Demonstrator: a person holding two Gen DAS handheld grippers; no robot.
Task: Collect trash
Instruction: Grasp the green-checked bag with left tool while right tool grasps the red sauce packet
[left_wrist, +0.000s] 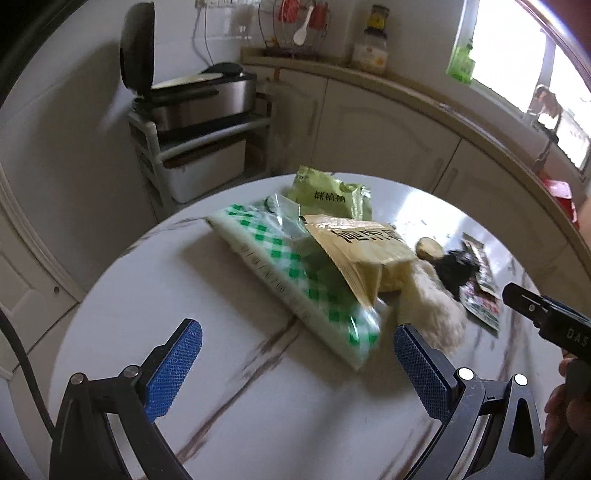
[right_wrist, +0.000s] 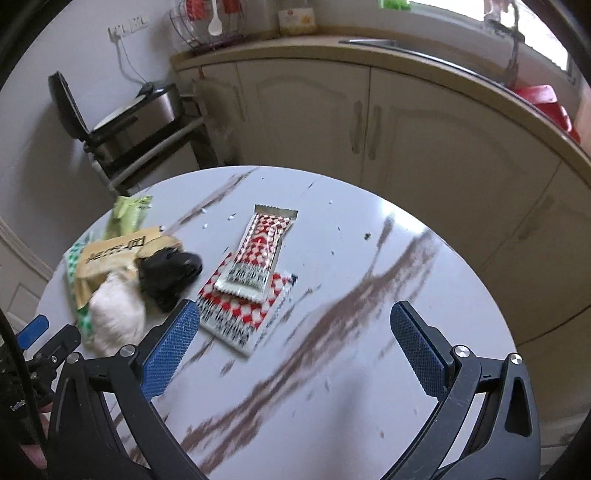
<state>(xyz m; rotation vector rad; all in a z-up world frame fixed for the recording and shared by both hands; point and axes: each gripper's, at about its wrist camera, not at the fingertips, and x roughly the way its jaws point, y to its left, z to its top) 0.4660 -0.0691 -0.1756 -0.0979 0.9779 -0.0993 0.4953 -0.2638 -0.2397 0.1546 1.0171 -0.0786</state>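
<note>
A round marble table (left_wrist: 258, 406) fills both views, with cream cabinets (right_wrist: 406, 122) curving behind it and a steel cooker (left_wrist: 207, 99), lid up, on a rack to the left. The trash lies in a loose pile on the table's left half: a green-checked bag (left_wrist: 295, 280) lies flat, a tan packet (left_wrist: 365, 251) rests across it, and a green packet (left_wrist: 328, 195) sits at the far end. A white wad (left_wrist: 436, 310) lies just beside the bag's near corner, touching a black lump (right_wrist: 170, 273). Next to that, two red-checked wrappers (right_wrist: 251, 280) are stacked, the smaller one on top. Crumbs (right_wrist: 367, 235) dot the bare marble to the right.

The left gripper (left_wrist: 297, 363) hangs over the table with its jaws spread wide, holding nothing, near the bag's corner. The right gripper (right_wrist: 293, 354) is likewise wide open and empty, its left pad (right_wrist: 170, 350) just in front of the wrappers.
</note>
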